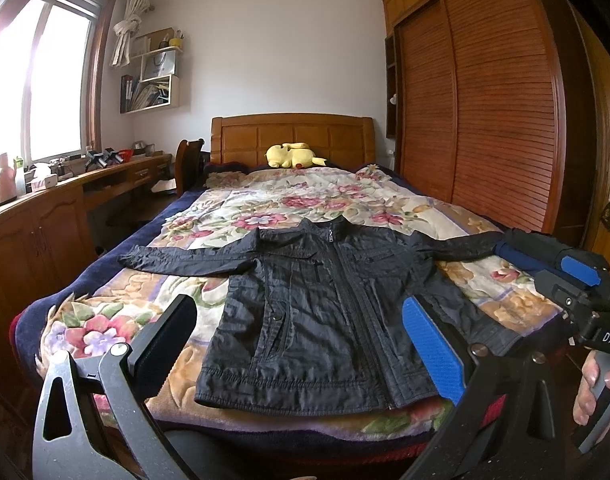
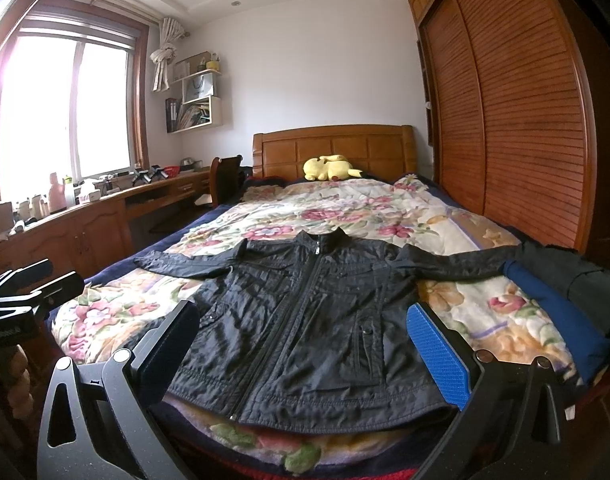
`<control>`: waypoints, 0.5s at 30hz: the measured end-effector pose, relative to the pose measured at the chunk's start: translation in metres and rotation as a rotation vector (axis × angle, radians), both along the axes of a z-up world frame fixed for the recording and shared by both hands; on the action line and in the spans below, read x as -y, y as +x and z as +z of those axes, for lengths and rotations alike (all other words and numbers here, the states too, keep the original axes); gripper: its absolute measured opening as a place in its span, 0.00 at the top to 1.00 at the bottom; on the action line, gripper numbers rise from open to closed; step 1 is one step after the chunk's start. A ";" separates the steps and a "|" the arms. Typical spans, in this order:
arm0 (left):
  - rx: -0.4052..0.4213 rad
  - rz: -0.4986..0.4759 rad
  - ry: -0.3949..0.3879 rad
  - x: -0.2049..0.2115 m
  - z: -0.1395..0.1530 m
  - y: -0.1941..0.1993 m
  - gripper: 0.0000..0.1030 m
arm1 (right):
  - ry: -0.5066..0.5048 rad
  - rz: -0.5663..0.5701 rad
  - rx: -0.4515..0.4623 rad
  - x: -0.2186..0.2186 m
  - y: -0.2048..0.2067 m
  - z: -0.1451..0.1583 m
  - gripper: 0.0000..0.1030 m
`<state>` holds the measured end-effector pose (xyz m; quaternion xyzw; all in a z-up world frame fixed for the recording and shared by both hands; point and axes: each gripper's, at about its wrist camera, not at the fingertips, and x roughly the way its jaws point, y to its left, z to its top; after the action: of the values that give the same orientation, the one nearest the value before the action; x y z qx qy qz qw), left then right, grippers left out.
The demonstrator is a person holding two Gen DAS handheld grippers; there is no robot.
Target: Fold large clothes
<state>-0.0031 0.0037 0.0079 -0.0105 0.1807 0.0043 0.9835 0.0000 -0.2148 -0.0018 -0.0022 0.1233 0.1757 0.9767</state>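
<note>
Black jacket lies flat, zipped, front up, sleeves spread, on the floral blanket at the bed's foot, ready for a first fold. Left gripper spread, empty, short of jacket hem; right gripper likewise

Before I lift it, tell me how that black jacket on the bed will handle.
The black jacket looks thin and crinkled, so it will probably go floppy and sag from wherever it is pinched. Its slight sheen suggests slick fabric that may slip on the floral blanket. Its spread sleeves would likely dangle.
</note>
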 end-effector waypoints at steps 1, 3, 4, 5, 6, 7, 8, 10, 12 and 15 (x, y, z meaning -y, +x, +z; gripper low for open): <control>-0.001 0.000 -0.001 0.000 0.001 0.000 0.00 | 0.000 0.000 0.000 0.000 0.000 0.000 0.00; -0.002 0.001 -0.001 -0.001 0.002 -0.001 0.00 | 0.001 0.001 -0.001 0.000 0.000 0.000 0.00; -0.002 0.000 -0.001 -0.001 0.001 -0.001 0.00 | 0.001 0.002 -0.002 0.000 0.000 0.000 0.00; -0.002 0.002 -0.002 0.000 -0.005 -0.002 0.00 | 0.002 0.003 -0.003 0.000 0.000 0.000 0.00; -0.003 0.002 -0.002 0.000 -0.005 -0.003 0.00 | 0.002 0.002 -0.005 0.000 0.000 0.000 0.00; -0.003 0.003 -0.002 -0.001 -0.005 -0.003 0.00 | 0.002 0.002 -0.005 -0.001 -0.001 0.000 0.00; -0.003 0.002 -0.002 0.000 -0.006 -0.003 0.00 | 0.003 0.004 -0.007 -0.001 -0.001 0.000 0.00; -0.004 0.003 -0.001 0.000 -0.007 -0.002 0.00 | 0.002 0.006 -0.009 -0.001 -0.001 0.000 0.00; -0.008 0.003 -0.002 -0.002 -0.010 0.000 0.00 | 0.003 0.008 -0.012 0.000 0.000 0.000 0.00; -0.018 0.008 -0.002 -0.004 -0.017 0.004 0.00 | 0.002 0.017 -0.017 0.000 0.001 -0.001 0.00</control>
<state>0.0008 0.0080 -0.0090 -0.0120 0.1895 0.0081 0.9818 0.0013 -0.2148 -0.0031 -0.0008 0.1315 0.1841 0.9741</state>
